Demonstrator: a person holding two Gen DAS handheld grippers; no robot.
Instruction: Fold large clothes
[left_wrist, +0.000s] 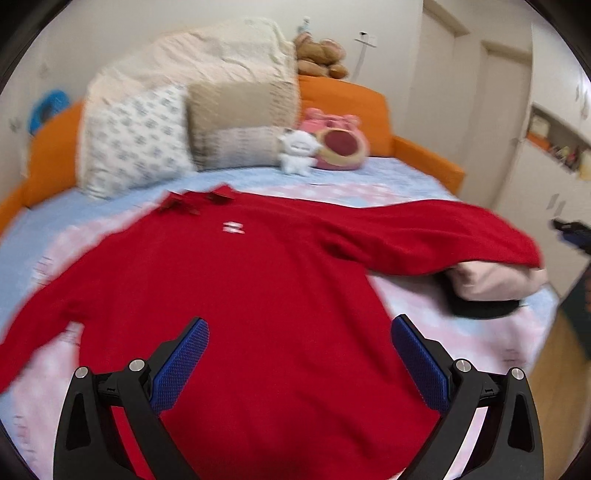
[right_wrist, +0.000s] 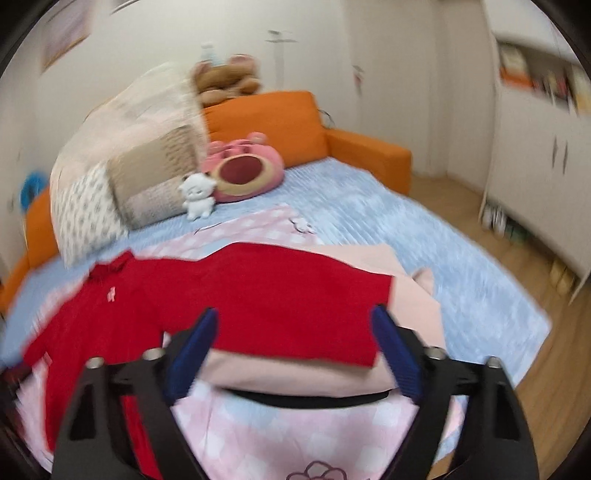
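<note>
On the bed (left_wrist: 369, 173), which takes up most of the room, a red sweater (left_wrist: 236, 295) is lying face up and pretty much flat, collar toward the pillows (left_wrist: 140, 144), both sleeves out to the sides. So I'd say folding has barely started: it's spread out, nothing's folded in yet, sleeves and body all still to do. One sleeve (right_wrist: 295, 317) is draped over a pale pink folded bundle (right_wrist: 317, 373) near the bed's edge, so that side is a bit cramped, with the floor right past it. The other side and the pillow end have loads of open bedding. Plush toys (right_wrist: 240, 173) sit well clear up top. Left hand-held gripper (left_wrist: 299, 362) hangs wide open over the sweater's lower half, holding nothing. Right hand-held gripper (right_wrist: 295, 354) is open too, straddling that sleeve and bundle, pads not pinching anything as far as I can tell.
</note>
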